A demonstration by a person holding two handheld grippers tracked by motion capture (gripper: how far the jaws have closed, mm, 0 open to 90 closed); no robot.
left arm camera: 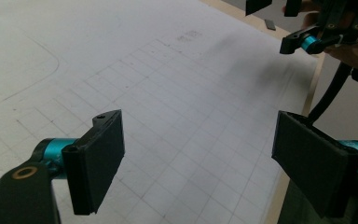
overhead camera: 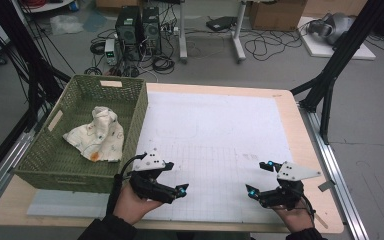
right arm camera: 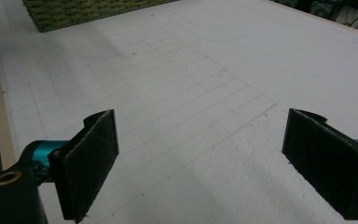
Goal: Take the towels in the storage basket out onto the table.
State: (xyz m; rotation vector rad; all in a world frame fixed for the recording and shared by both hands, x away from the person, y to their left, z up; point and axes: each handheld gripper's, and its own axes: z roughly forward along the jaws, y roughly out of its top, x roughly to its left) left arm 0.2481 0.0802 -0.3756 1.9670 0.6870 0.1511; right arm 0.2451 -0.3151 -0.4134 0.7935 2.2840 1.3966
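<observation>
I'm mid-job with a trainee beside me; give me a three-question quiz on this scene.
1. True or false: the cloth lies inside the green basket.
2. Which tool is nearer the basket: A) left tool B) right tool?
3. Fill in: both tools' jaws stand ____, holding nothing, above the white gridded mat.

Key
1. True
2. A
3. open
</observation>
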